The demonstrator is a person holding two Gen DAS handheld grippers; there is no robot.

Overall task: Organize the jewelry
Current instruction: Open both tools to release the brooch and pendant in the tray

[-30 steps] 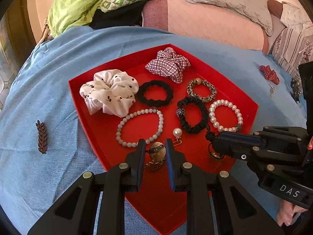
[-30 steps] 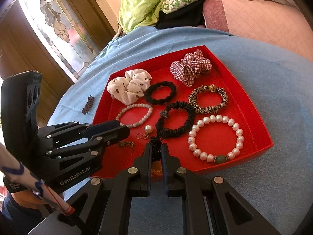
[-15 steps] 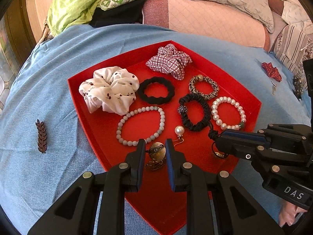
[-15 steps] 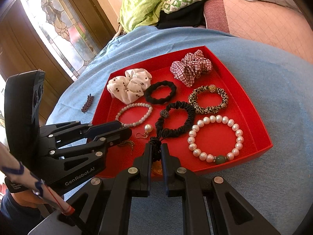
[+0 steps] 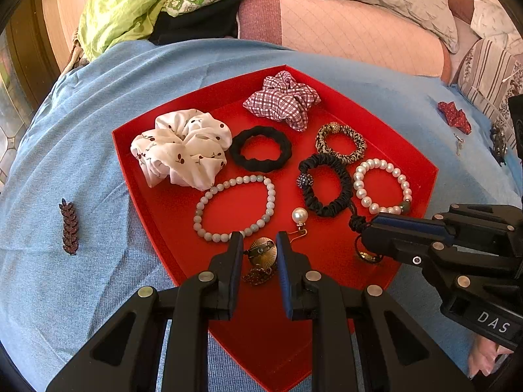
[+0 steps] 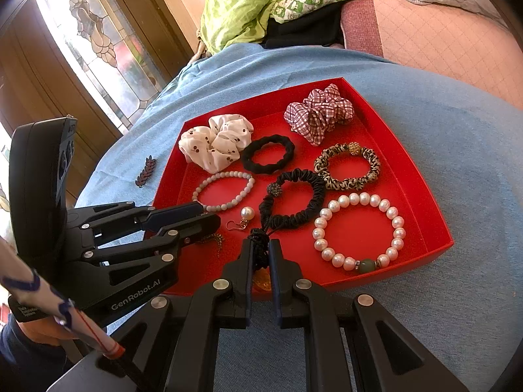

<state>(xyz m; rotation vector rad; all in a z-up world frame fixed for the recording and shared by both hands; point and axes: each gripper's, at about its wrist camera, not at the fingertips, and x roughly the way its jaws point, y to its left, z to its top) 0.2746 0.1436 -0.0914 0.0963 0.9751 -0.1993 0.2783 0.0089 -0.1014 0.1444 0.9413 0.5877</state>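
Observation:
A red tray (image 5: 261,326) on a blue cloth holds a white scrunchie (image 5: 179,153), a checked scrunchie (image 5: 282,99), black hair ties, a grey bead bracelet (image 5: 235,209), a pearl bracelet (image 5: 382,186) and a pearl earring (image 5: 299,217). Over the tray's near corner my left gripper (image 5: 260,238) is shut on a gold fan-shaped brooch (image 5: 261,253) with a chain dangling beneath. To its right, my right gripper (image 6: 260,245) is shut on a black knotted cord (image 6: 258,241); an amber pendant (image 6: 262,281) hangs under it.
A brown leaf-shaped clip (image 5: 69,227) lies on the cloth left of the tray. A red bow (image 5: 454,117) and small dark pieces (image 5: 498,145) lie at the far right. Green bedding (image 5: 130,3) and a pink mattress are behind. A stained-glass door (image 6: 98,49) stands left.

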